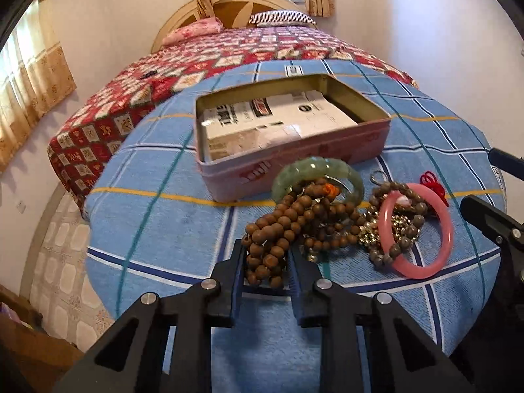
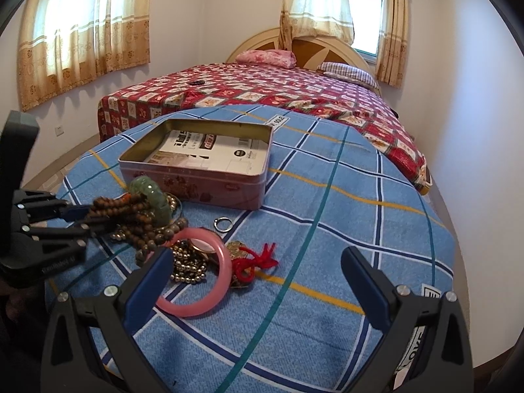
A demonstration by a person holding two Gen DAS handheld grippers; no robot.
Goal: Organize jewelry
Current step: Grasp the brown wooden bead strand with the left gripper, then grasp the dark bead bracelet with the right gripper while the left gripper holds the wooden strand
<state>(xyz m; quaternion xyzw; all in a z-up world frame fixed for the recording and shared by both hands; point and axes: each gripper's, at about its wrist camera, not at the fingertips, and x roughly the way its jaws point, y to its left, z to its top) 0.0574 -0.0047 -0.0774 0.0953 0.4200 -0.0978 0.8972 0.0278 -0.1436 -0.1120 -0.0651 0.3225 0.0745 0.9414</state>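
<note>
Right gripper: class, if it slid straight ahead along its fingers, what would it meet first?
Probably only bare blue checked cloth: the right gripper stands open with nothing between its fingers. The pink bangle lies by its left finger and could be brushed; depth is unclear.

Both handheld tools are showing matte black plastic frames built from angular, triangular-cutout linkages. The left tongs [image 1: 266,262] are carrying round silver screw heads at each pivot and ribbed dark-blue pads on the inner faces of the fingers. The right tongs [image 2: 257,281] are wearing smooth blue pads on black arms, with silver pivot screws and white printed lettering on the body's right side.
</note>
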